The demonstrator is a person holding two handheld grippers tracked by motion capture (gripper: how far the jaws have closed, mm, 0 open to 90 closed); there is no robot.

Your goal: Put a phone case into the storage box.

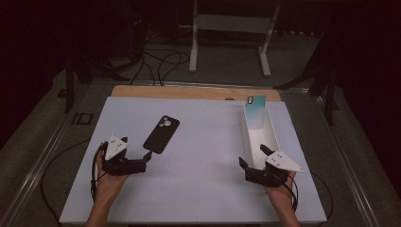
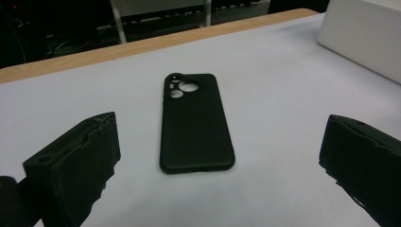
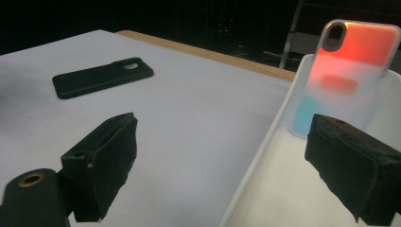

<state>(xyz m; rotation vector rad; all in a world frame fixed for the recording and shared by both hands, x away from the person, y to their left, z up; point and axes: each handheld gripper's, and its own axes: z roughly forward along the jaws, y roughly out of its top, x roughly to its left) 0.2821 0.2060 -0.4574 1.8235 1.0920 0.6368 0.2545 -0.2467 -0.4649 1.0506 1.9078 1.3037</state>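
Note:
A black phone case (image 1: 161, 134) lies flat on the white table sheet, camera cutout at its far end; it also appears ahead of the jaws in the left gripper view as the black phone case (image 2: 195, 124) and far left in the right gripper view as the black phone case (image 3: 101, 77). My left gripper (image 1: 145, 159) is open just short of its near end. A translucent orange-to-teal phone case (image 1: 256, 111) leans upright at the far end of a long white tray (image 1: 273, 128), seen close as the translucent case (image 3: 347, 71). My right gripper (image 1: 253, 157) is open, straddling the tray's near left wall.
The white tray (image 3: 265, 142) runs along the right side of the sheet. A wooden table edge (image 1: 189, 91) borders the far side. Beyond it stand a white metal frame (image 1: 231, 33) and cables on the floor.

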